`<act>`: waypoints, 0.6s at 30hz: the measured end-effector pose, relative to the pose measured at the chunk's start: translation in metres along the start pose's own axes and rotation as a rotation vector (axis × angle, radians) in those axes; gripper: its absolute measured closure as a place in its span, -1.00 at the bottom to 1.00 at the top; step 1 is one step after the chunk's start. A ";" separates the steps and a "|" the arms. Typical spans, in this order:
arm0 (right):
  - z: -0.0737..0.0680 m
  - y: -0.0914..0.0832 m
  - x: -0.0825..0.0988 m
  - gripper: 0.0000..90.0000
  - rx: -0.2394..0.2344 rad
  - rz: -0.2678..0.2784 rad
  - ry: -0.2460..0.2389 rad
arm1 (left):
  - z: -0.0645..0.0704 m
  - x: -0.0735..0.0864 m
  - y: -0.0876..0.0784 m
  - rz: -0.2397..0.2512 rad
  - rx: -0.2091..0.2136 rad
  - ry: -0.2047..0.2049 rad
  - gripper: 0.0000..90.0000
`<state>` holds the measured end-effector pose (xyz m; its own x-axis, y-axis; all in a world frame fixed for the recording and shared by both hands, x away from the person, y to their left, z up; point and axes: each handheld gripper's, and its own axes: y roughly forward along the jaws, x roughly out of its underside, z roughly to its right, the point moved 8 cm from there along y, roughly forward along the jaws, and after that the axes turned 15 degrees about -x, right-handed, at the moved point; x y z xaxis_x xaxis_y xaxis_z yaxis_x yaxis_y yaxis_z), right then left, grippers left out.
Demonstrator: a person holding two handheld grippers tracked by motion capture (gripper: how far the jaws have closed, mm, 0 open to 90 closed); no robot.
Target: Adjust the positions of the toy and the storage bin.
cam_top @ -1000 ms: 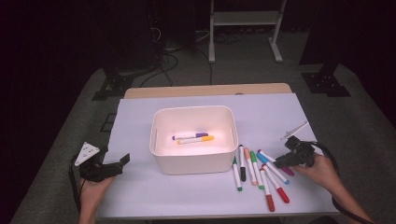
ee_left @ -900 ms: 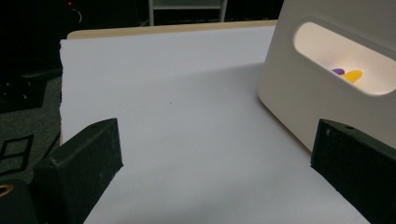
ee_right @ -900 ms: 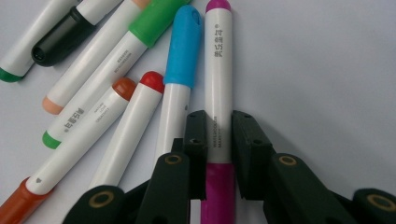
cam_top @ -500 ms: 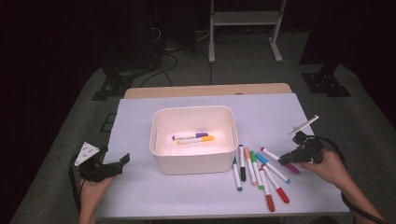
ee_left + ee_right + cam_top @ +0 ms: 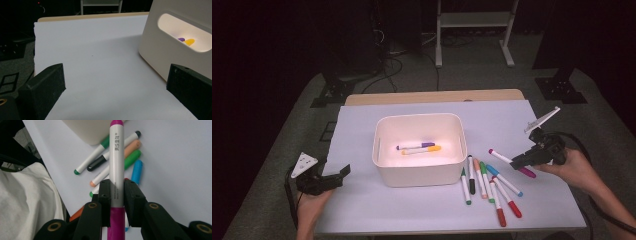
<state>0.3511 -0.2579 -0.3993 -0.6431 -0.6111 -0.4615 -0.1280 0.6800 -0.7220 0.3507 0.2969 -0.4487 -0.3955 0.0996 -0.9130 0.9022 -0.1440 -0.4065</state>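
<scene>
High view: right gripper (image 5: 518, 162) clamps a magenta marker (image 5: 512, 162) above the table (image 5: 362, 125), right of the white bin (image 5: 419, 175) and near the loose markers (image 5: 489, 187). Left gripper (image 5: 343, 172) rests at the table's left edge, jaws wide apart and empty.

Glossy white plastic marker (image 5: 116, 165), smooth matt cream plastic bin (image 5: 419, 172), matt white paper sheet (image 5: 362, 210), matt black gripper pads (image 5: 103, 200).

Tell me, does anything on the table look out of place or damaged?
Nothing stands out. Loose markers lie beside the white bin, two more inside it, and the right hand-held gripper holds a magenta marker. No spills or damage show.
</scene>
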 end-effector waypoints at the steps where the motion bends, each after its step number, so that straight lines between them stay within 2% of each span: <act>1: -0.005 -0.002 -0.003 0.68 -0.001 -0.004 -0.009 | 0.000 0.000 0.000 0.000 0.000 0.000 -0.98; 4: -0.021 -0.008 -0.015 0.68 -0.017 -0.008 -0.036 | 0.000 0.000 0.000 0.001 0.001 -0.002 -0.98; 8: -0.035 -0.013 -0.026 0.68 -0.047 -0.010 -0.061 | 0.000 0.000 0.000 0.000 0.002 -0.002 -0.98; 10: -0.042 -0.015 -0.033 0.68 -0.043 -0.018 -0.078 | -0.001 0.000 0.000 0.001 0.000 -0.002 -0.98; 18: -0.063 -0.011 -0.060 0.68 -0.077 -0.039 -0.134 | -0.001 0.000 -0.001 -0.001 0.001 -0.004 -0.98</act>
<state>0.3432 -0.2028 -0.3314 -0.5305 -0.6831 -0.5020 -0.2121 0.6803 -0.7015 0.3503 0.2983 -0.4483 -0.3970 0.0957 -0.9128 0.9017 -0.1450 -0.4074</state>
